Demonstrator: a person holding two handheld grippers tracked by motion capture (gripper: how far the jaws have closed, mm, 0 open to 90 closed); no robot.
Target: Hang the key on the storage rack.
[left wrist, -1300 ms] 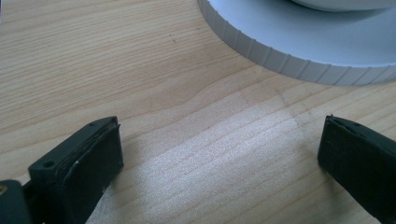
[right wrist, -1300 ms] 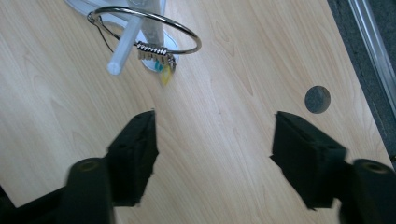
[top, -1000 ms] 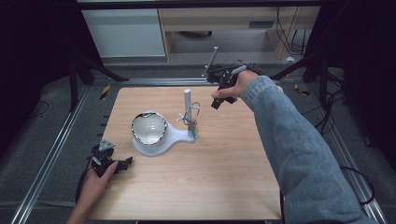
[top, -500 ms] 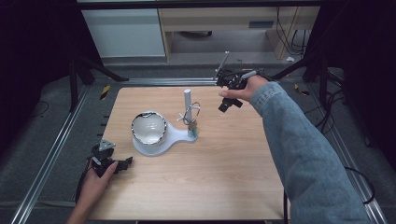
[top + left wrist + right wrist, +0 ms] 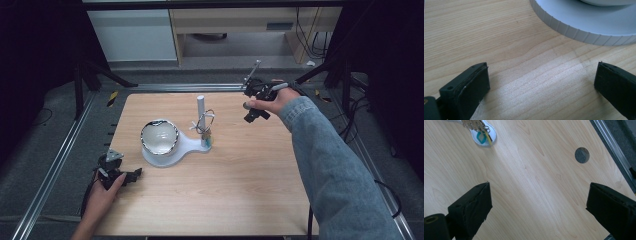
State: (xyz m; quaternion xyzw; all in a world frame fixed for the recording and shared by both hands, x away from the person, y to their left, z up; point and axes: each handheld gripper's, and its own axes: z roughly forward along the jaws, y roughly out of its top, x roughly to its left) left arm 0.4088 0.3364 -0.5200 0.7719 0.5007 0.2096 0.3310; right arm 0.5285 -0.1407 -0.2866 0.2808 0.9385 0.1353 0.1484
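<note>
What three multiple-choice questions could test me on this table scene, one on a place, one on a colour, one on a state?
1. Where does the bowl sit?
A. On the white stand's round base
B. On the floor
C. In the right gripper

2. What colour is the tag hanging with the keys?
A. Red
B. Teal
C. Black

3. How is the right gripper?
A. Shut on the keys
B. Shut on the bowl
C. Open, holding nothing

Answers: 1 A, the bowl rests on the white stand. 2 B, the right gripper view shows a teal tag. 3 C, its jaws stand wide apart over bare table.
</note>
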